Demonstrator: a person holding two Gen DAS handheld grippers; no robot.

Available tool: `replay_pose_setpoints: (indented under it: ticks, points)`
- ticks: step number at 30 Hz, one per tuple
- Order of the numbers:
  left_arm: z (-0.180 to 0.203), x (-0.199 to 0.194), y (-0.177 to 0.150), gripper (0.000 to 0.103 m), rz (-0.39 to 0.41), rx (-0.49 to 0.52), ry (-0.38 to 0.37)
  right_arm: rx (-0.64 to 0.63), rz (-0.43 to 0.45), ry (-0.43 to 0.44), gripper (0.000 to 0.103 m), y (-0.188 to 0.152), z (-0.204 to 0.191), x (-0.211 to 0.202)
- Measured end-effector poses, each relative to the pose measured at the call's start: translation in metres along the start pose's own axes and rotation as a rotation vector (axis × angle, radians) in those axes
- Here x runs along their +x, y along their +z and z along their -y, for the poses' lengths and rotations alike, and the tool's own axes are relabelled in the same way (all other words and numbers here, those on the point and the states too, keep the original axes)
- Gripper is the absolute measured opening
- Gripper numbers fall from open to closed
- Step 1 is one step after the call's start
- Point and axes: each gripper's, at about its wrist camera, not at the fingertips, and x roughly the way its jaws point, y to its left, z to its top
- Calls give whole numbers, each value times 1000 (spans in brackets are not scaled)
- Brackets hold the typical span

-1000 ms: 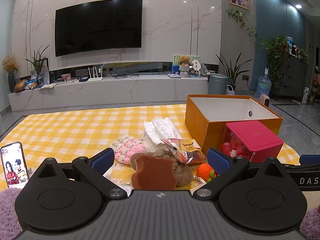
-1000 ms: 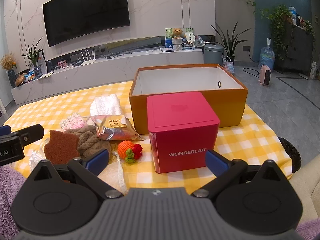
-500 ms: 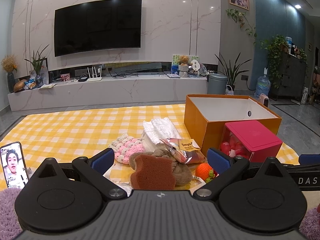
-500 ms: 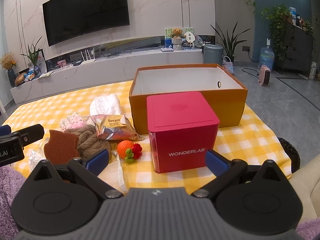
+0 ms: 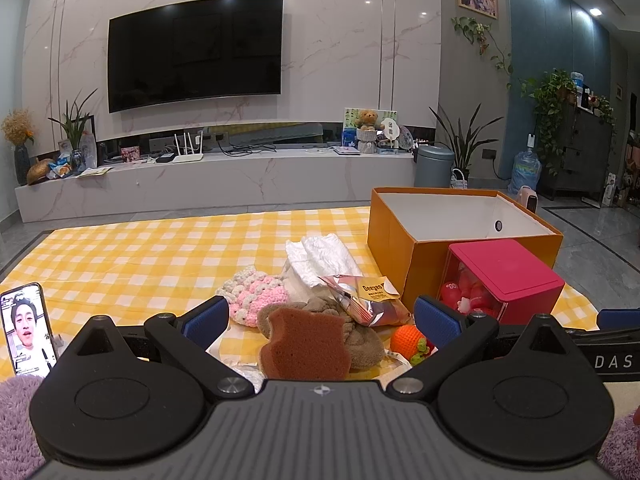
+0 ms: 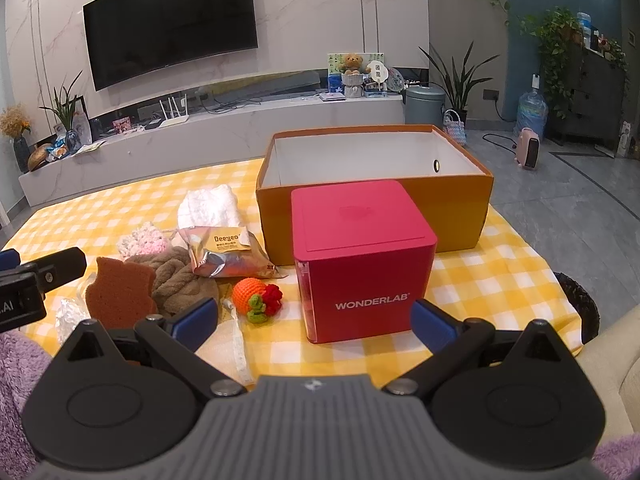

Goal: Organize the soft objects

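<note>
**Soft pile waits beside the orange box**

Both the left gripper (image 5: 318, 316) and right gripper (image 6: 314, 320) hang wide open, fingers empty. The brown sponge (image 5: 306, 346), knitted brown cloth (image 6: 178, 276) and crochet orange (image 6: 256, 298) lie just left of the orange box (image 6: 456, 216). All look light and squashy; pinch the sponge across its thin faces.

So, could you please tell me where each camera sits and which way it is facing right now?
Left wrist view: sits on the left tongs, low over the checked cloth, facing the brown sponge and soft pile, TV wall behind; its own open blue-tipped fingers show.
Right wrist view: sits on the right tongs, further right, facing the pink box and orange box; its open fingers and the left tongs' side show.
Shared: sponge, crochet orange, snack packet, both boxes.
</note>
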Motion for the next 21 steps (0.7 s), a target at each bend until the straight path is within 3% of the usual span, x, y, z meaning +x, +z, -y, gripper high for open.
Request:
replay_pose_setpoints:
  ticks: [9, 13, 15, 16, 17, 21]
  points:
    - [0, 0, 0, 103, 0, 5, -3, 0, -5, -2, 100, 0, 0, 0]
    - [1, -4, 1, 103, -2, 13, -47, -6, 5, 2, 100, -1, -1, -1]
    - [-3, -3, 0, 91, -13, 1, -81, -12, 27, 14, 100, -1, -2, -3]
    - [-3, -2, 1, 79, -21, 7, -74, -12, 35, 25, 100, -2, -2, -4]
    - [-3, -1, 0, 73, -34, 20, -67, -10, 39, 45, 100, -2, -3, -4]
    - [-13, 6, -1, 73, -111, -33, -191, -42, 18, 85, 100, -2, -11, 2]
